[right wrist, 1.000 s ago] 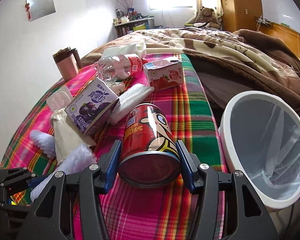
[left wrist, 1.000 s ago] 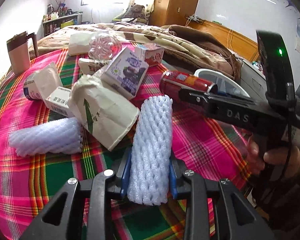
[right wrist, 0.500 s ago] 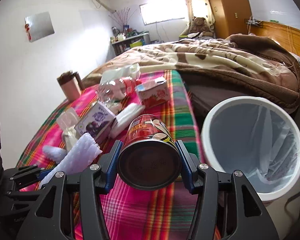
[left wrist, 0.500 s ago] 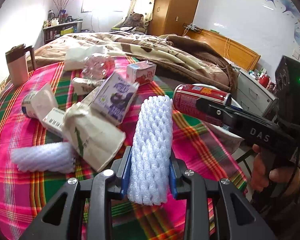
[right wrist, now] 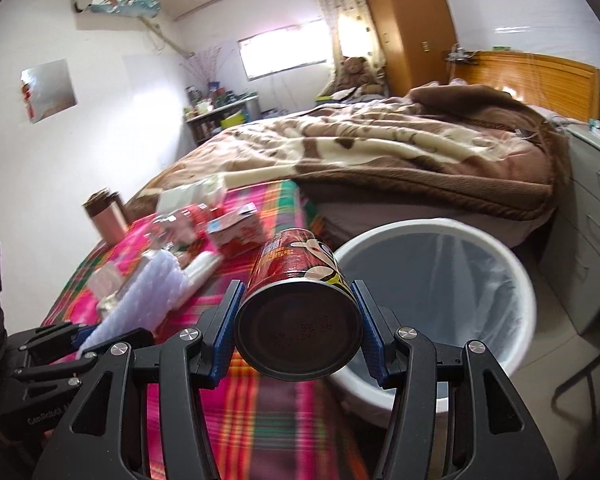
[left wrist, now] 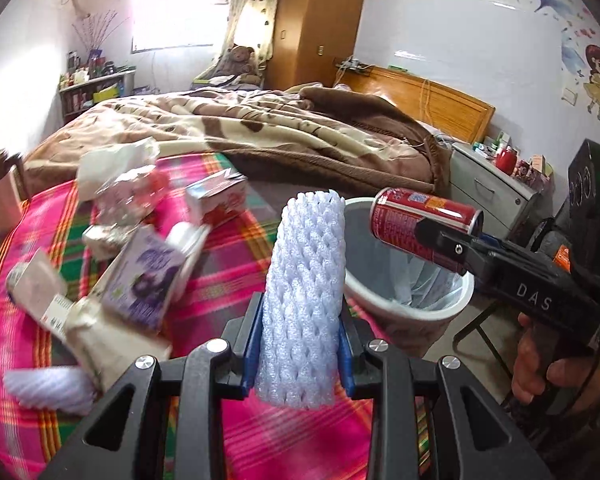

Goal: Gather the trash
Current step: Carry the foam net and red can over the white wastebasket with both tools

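Note:
My left gripper (left wrist: 300,344) is shut on a white foam net sleeve (left wrist: 304,296), held above the plaid table; the sleeve also shows in the right wrist view (right wrist: 148,292). My right gripper (right wrist: 298,332) is shut on a red can (right wrist: 300,300), held lying level. In the left wrist view the can (left wrist: 420,228) hangs over the rim of the white bin (left wrist: 408,308). The bin (right wrist: 516,280), lined with a clear bag, stands just right of the table.
On the plaid tablecloth (left wrist: 228,280) lie a purple juice carton (left wrist: 148,276), a strawberry milk carton (left wrist: 220,196), a crushed plastic bottle (left wrist: 128,196), a paper bag (left wrist: 108,340) and another foam sleeve (left wrist: 48,388). A pink mug (left wrist: 0,192) stands far left. A bed (left wrist: 260,132) lies behind.
Both grippers have lifted their loads off the table and swung right toward the bin. The can now hangs over the bin's rim.

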The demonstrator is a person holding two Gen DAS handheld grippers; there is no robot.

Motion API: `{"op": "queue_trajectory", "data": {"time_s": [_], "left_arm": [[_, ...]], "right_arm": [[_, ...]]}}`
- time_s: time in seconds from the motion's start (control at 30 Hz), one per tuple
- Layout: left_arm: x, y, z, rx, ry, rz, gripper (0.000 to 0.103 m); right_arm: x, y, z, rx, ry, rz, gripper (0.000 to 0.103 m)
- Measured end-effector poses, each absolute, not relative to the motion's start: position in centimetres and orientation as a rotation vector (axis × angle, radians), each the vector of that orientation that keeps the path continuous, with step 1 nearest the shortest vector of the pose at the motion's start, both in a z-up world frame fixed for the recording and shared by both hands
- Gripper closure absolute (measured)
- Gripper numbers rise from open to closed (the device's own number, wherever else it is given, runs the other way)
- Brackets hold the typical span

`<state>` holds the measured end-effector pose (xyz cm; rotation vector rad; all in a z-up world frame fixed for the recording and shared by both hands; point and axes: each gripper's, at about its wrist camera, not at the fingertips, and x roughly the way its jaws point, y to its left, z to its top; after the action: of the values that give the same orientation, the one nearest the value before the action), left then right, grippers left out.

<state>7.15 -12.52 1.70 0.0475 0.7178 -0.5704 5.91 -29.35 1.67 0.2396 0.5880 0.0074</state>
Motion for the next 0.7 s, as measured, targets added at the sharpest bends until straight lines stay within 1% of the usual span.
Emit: {"op": "queue_trajectory", "data": {"time_s": [0.23, 0.7], "left_arm": [[8.9, -16.3, 1.7, 0.064, 0.725, -0.627, 0.07], [10.7, -23.6, -0.3, 0.121, 0.803, -0.721, 0.07]], "right_arm": [[6.2, -32.5, 1.0, 0.254, 0.612, -0.069, 0.049], [7.2, -36.7, -2.3, 0.278, 0.747, -0.177, 0.049]]}}
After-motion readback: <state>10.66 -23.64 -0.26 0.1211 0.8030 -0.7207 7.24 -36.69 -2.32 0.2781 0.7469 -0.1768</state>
